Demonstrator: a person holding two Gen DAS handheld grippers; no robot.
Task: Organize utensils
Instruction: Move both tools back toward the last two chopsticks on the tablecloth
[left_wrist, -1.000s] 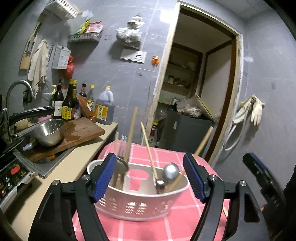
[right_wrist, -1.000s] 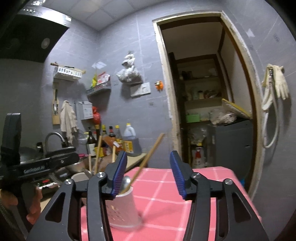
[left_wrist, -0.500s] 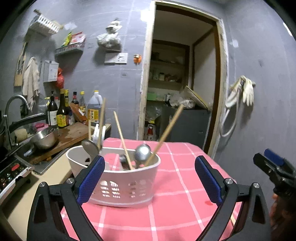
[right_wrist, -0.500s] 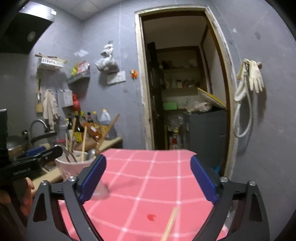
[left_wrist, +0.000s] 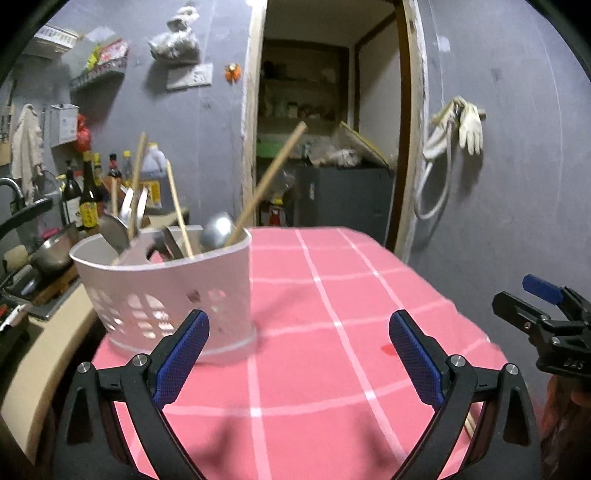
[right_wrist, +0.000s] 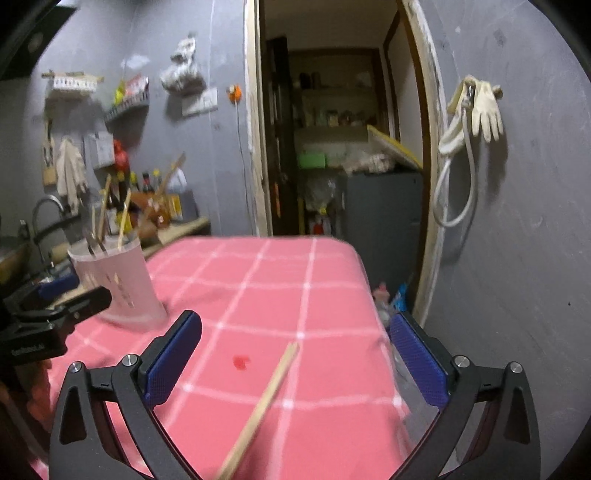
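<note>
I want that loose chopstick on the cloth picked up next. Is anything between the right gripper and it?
Nothing visible. The chopstick lies bare on the pink tablecloth, between the open fingers of the right gripper. The white utensil basket stands off to the left.

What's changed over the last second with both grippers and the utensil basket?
Both grippers backed away from the white basket and swung right; the left gripper no longer straddles it. The right gripper now faces a loose chopstick on the pink tablecloth. Unchanged: both open and empty, utensils in the basket.
</note>
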